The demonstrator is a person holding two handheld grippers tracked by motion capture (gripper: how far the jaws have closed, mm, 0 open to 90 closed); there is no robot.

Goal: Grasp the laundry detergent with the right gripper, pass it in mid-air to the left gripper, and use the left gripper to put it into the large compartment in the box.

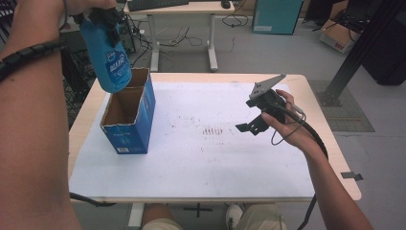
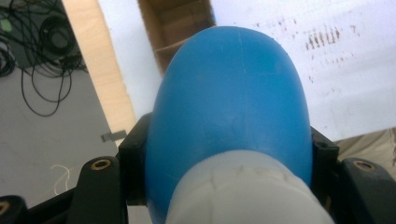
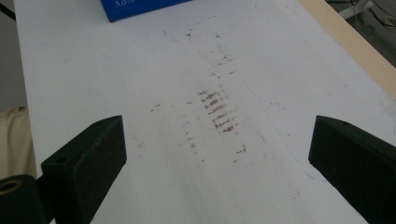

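Blue bottle hangs base-down and slightly tilted, clamped near its white cap in the left gripper, directly above the open cardboard box; its long axis points into the opening. Right gripper, jaws wide and empty, hovers well apart over the white mat.

From my station: left gripper half cut by top edge of high view, jaw tips hidden behind blue plastic bottle. Bottle's white label text too small to read. In left gripper view, bottle hides most of open blue cardboard box. In right gripper view, box cut by top edge.
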